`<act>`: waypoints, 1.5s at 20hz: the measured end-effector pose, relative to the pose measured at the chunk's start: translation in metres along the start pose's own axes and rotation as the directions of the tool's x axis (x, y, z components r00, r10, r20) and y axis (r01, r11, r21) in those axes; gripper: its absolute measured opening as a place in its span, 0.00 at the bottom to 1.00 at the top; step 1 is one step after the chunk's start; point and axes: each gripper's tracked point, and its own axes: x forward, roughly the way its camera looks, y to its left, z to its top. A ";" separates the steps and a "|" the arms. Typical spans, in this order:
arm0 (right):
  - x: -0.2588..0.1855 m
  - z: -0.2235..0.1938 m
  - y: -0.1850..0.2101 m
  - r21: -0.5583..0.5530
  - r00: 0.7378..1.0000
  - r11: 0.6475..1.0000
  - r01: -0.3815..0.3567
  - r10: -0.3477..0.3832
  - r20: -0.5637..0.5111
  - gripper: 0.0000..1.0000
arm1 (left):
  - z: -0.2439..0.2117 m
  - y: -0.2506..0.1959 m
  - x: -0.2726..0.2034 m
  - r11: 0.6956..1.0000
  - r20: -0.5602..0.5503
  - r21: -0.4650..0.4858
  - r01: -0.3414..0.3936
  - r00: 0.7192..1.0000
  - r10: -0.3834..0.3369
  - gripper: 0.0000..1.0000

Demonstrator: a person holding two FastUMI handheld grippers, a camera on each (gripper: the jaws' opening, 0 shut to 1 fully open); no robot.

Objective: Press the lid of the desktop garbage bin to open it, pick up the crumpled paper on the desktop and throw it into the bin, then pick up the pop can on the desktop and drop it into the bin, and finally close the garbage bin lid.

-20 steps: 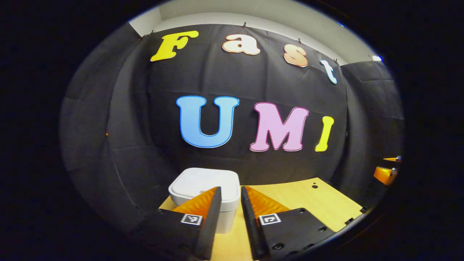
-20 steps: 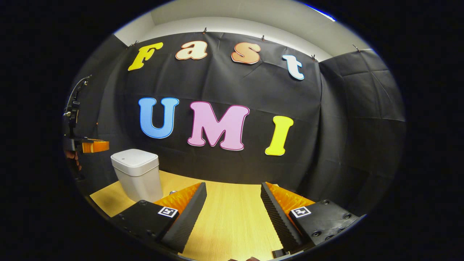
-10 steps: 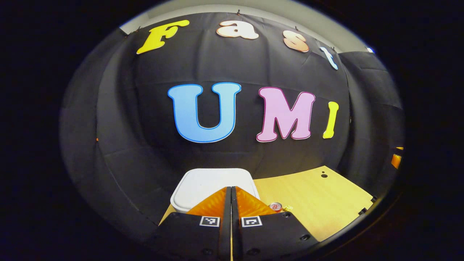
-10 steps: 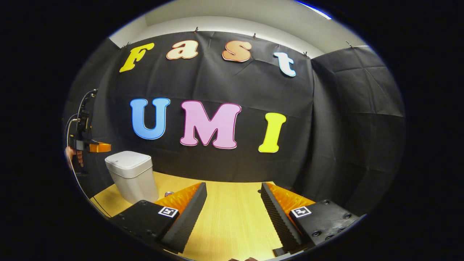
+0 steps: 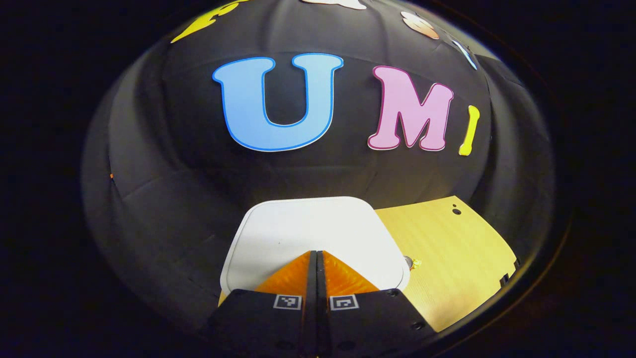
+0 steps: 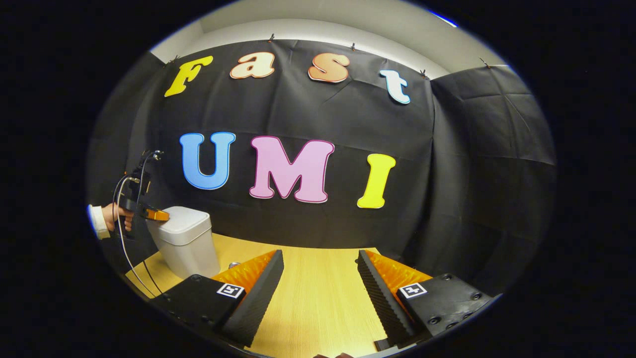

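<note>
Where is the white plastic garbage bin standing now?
The white plastic garbage bin stands at the wooden table's left end in the right gripper view, with the left gripper over its closed lid.

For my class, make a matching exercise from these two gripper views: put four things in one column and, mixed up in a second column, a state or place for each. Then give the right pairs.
Things
1. left gripper
2. right gripper
3. bin lid
4. hand

States or places
A. fingers spread apart over bare tabletop
B. white and closed, on top of the bin
C. fingers shut together, tips over the lid
D. at the far left of the right gripper view, holding the other gripper

Right pairs: 1-C, 2-A, 3-B, 4-D
</note>
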 end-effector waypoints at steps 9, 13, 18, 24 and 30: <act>0.009 -0.033 0.049 -0.049 0.980 0.988 -0.149 0.141 -0.143 0.97 | 0.013 -0.001 -0.004 0.999 0.063 -0.043 -0.032 0.997 0.035 0.08; 0.015 -0.052 0.075 0.002 0.931 0.958 -0.287 0.280 -0.235 0.97 | 0.028 -0.010 -0.016 1.000 0.126 -0.020 -0.003 0.992 0.006 0.53; 0.039 -0.071 0.065 -0.002 0.887 0.925 -0.379 0.362 -0.287 0.97 | 0.073 -0.012 -0.070 0.993 0.291 -0.087 -0.077 0.951 0.099 0.99; 0.082 -0.096 0.061 -0.012 0.806 0.853 -0.521 0.488 -0.335 0.97 | 0.068 -0.019 -0.134 0.972 0.312 -0.182 -0.150 0.929 0.201 0.98; 0.150 -0.139 0.074 -0.052 0.705 0.752 -0.657 0.589 -0.396 0.97 | 0.020 -0.061 -0.207 0.940 0.286 -0.230 -0.251 0.906 0.312 0.97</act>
